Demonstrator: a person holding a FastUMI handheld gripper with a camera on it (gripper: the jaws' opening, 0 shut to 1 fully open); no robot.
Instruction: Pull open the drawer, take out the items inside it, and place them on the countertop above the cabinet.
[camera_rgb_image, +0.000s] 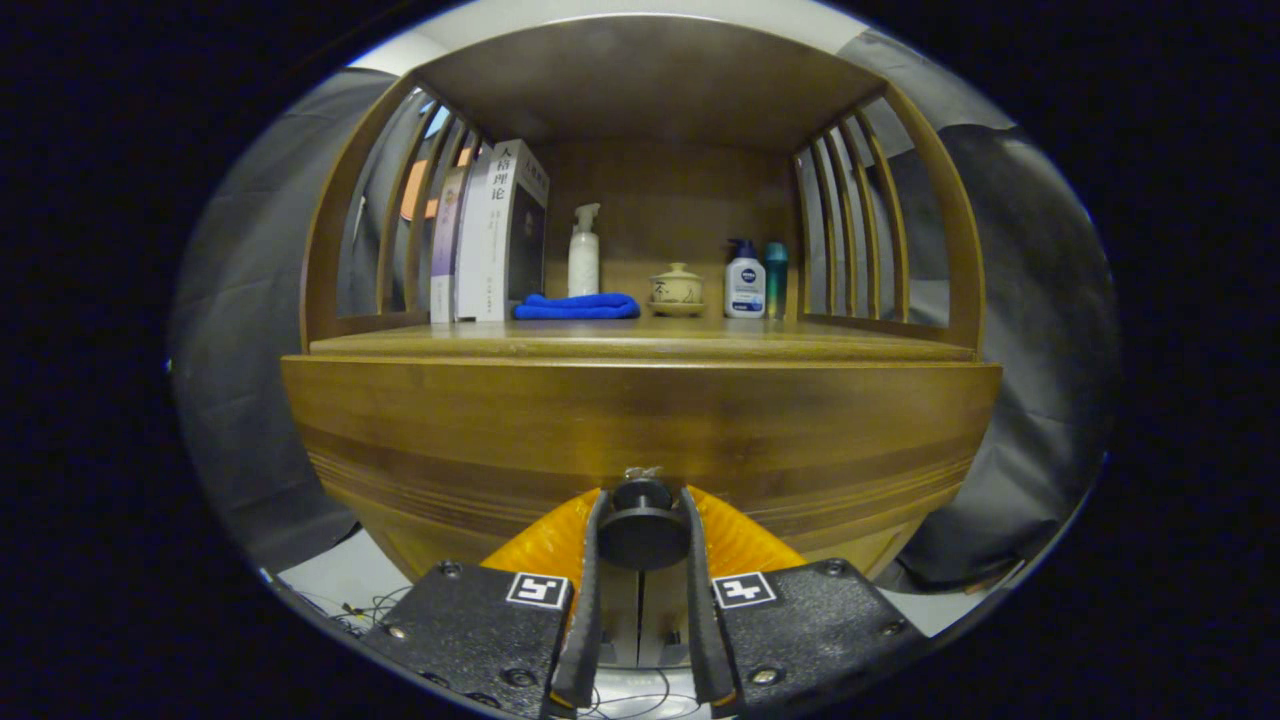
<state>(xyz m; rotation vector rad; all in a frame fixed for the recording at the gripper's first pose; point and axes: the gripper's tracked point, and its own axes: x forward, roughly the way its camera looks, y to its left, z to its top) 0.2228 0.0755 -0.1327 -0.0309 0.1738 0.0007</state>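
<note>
at the drawer front (640, 420), centred under the countertop (640, 343), we see the gripper (641, 515) clenched on the round knob (641, 528), knob axis pointing at us; drawer contents hidden.

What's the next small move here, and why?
Probably pull straight back. The gripper looks shut on the knob, a finger on each side, and the drawer front looks still flush under the countertop, so nothing inside can be reached yet.
</note>
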